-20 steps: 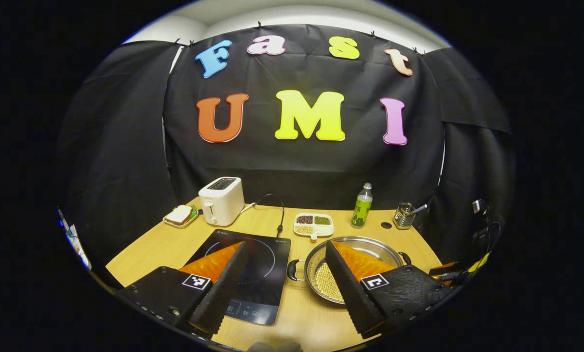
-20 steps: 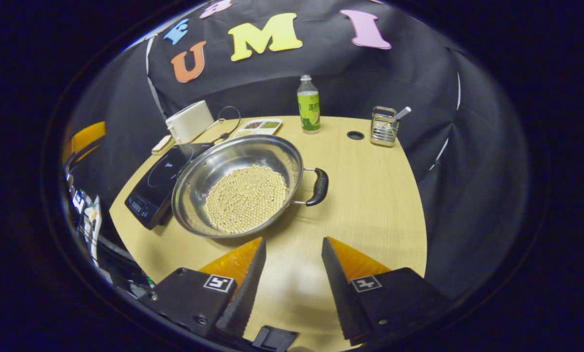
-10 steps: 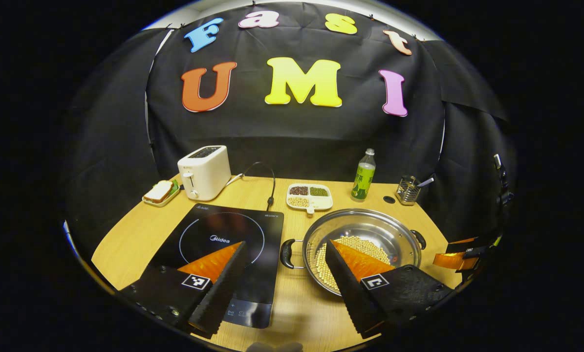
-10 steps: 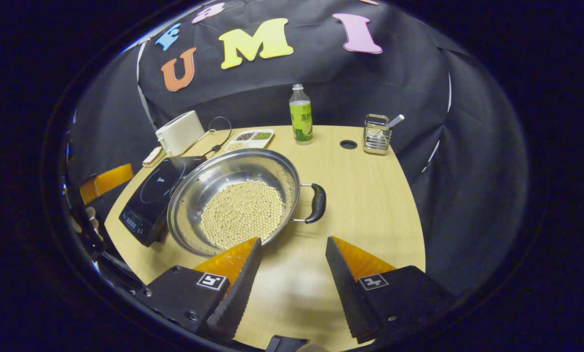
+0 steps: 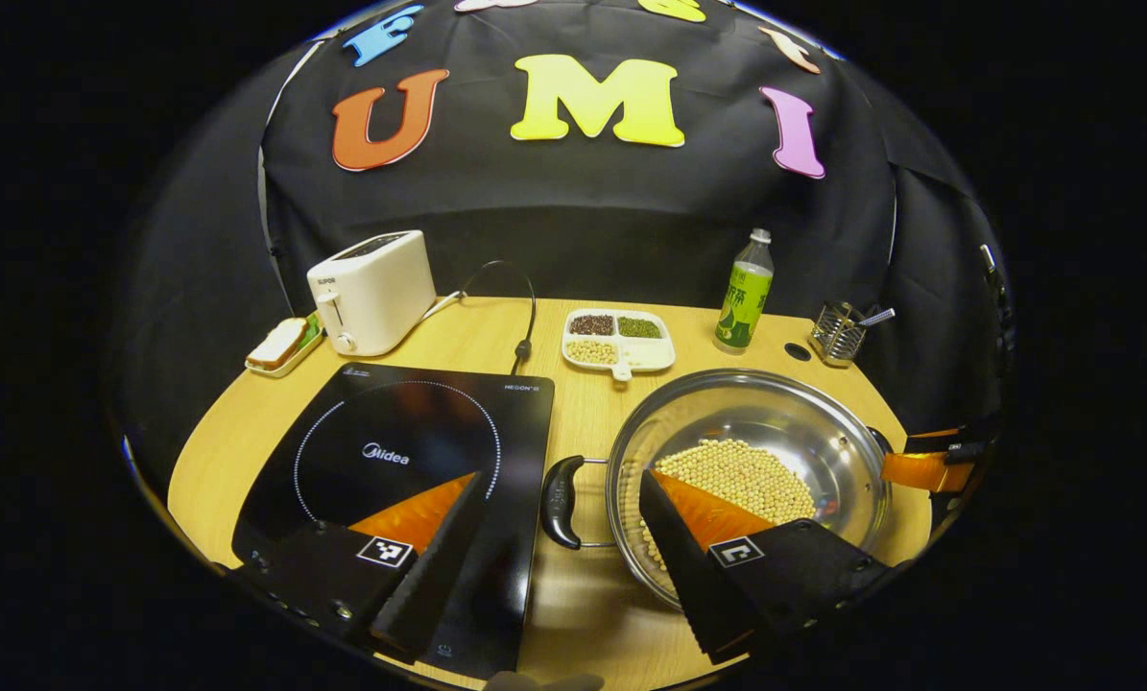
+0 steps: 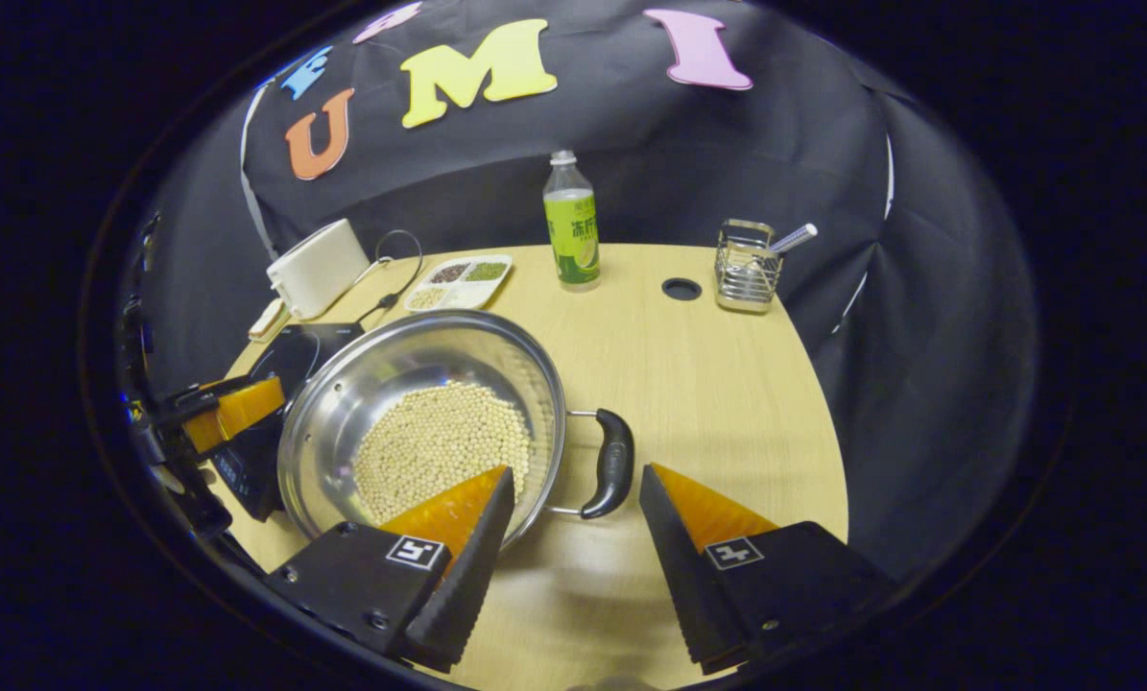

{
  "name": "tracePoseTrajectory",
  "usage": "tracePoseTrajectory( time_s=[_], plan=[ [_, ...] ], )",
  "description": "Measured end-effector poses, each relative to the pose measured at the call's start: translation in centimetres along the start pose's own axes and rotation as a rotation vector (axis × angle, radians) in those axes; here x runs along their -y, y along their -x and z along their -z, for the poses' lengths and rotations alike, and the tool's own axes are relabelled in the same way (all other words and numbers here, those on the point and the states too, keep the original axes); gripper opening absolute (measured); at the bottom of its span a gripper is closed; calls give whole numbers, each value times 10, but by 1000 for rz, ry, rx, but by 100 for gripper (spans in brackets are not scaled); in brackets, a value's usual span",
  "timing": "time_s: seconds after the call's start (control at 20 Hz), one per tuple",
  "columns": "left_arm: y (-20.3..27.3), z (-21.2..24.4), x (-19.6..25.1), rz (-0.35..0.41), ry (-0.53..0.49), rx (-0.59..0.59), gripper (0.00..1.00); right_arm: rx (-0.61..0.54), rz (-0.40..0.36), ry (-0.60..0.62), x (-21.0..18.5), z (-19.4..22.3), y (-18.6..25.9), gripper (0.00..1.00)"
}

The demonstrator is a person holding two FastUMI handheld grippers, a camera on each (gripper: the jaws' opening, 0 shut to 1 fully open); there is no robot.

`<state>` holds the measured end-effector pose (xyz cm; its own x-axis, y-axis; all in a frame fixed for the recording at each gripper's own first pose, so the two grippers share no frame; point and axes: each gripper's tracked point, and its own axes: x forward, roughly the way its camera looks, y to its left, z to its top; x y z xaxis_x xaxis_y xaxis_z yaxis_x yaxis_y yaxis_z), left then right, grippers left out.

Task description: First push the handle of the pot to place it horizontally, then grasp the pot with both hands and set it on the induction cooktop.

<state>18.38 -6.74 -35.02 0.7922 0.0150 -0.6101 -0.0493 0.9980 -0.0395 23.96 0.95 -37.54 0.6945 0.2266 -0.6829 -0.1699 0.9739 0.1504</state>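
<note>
the pot (image 5: 746,470) sits on the wooden counter (image 5: 592,413), just to the right of the induction cooktop (image 5: 400,480), not on it. it is a wide steel pot with a layer of pale beans (image 5: 736,475) over its bottom. one black handle (image 5: 561,488) points toward the cooktop, close to that cooktop's right edge.

in the left gripper view the left tongs (image 5: 561,566) are spread wide and hold nothing. one finger lies over the cooktop glass, the other over the near rim of the pot, with the near handle in the gap ahead of them. at the far right of this view, beside the pot's other side, part of the right tongs (image 5: 923,468) shows.

in the right gripper view the right tongs (image 6: 573,557) are also wide apart and empty. the pot (image 6: 419,432) lies ahead and to the left, and its second handle (image 6: 611,463) sits between the two fingers, a little ahead of them, touched by neither. the left tongs (image 6: 232,411) appear at the far side of the pot, over the cooktop (image 6: 285,360).

at the back of the counter stand a white toaster (image 5: 373,291), a small plate with a sandwich (image 5: 283,344), a divided dish of grains (image 5: 619,339), a green bottle (image 5: 744,291) and a wire holder with a utensil (image 5: 840,329). a black cord (image 5: 520,317) loops between toaster and dish.
</note>
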Motion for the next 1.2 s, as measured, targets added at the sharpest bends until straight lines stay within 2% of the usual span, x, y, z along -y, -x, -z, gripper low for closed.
tracePoseTrajectory(
  time_s=[0.3,0.35,0.4,0.55,0.6,0.65,0.7,0.8,0.85,0.95,1.05,1.2],
  plan=[
    [-25,20,13,25,3,-89,96,-60,-15,-11,2,-1,-28,84],
    [-28,22,13,20,9,-98,87,-59,-18,-13,2,-3,-32,84],
    [-31,24,14,19,20,-107,96,-68,-22,-10,2,-2,-35,82],
    [-37,20,14,0,-3,-107,95,-96,-26,-2,3,0,-41,82],
    [-38,20,13,-10,-13,-115,94,-103,-20,1,4,1,-42,72],
    [-39,21,12,-20,-16,-116,92,-107,-21,-3,4,1,-43,68],
    [-40,21,12,-27,-17,-119,88,-112,-21,-6,4,1,-43,73],
    [-38,24,13,-23,-31,-137,84,-129,-8,2,5,2,-43,68],
    [-37,23,9,-47,-57,-143,83,-143,2,14,5,3,-44,68],
    [-41,25,9,-57,-59,-167,66,-170,34,15,6,4,-43,67],
    [-41,25,8,-61,-41,-206,66,-193,61,32,6,5,-43,67],
    [-38,24,10,-63,-16,-259,63,-191,53,19,5,4,-44,64]
  ],
)
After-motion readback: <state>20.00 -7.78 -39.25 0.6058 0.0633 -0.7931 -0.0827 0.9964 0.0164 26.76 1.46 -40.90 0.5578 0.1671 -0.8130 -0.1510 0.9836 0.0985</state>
